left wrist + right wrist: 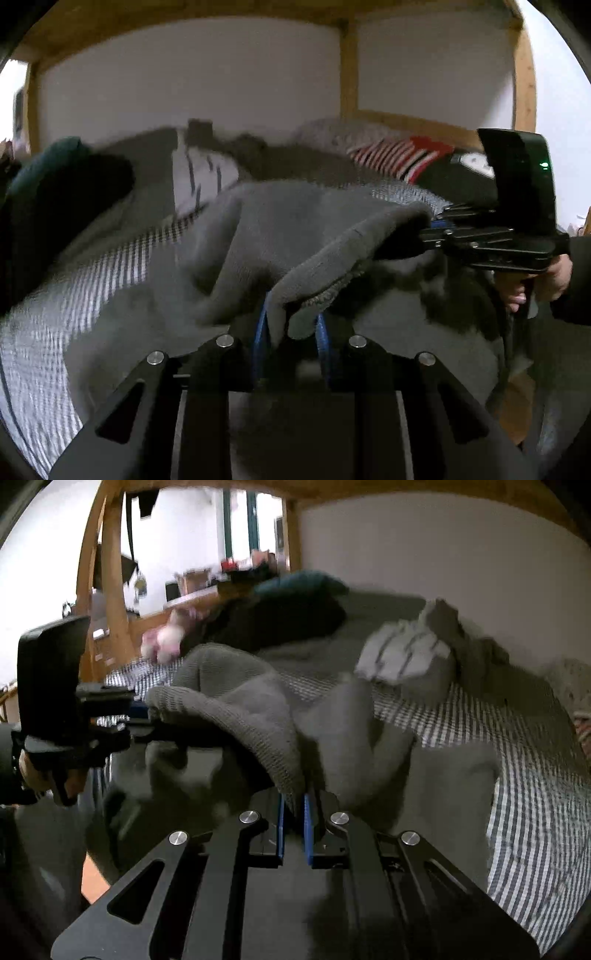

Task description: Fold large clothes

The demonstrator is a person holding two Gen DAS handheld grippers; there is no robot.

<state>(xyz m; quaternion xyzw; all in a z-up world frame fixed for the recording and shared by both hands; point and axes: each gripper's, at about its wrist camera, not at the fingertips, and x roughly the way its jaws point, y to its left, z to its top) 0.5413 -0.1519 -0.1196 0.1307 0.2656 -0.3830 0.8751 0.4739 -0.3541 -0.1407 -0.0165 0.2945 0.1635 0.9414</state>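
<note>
Your left gripper [291,332] and right gripper [294,805] each pinch the grey knit sweater's [295,229] edge, jaws nearly closed. It hangs between them over the striped bedsheet [517,812], near the bed's front edge.

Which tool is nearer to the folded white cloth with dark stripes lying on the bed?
Probably the left tool; the folded white cloth lies ahead and to its left. The right tool sees it farther ahead, to its right. Both grip the grey garment.
</note>
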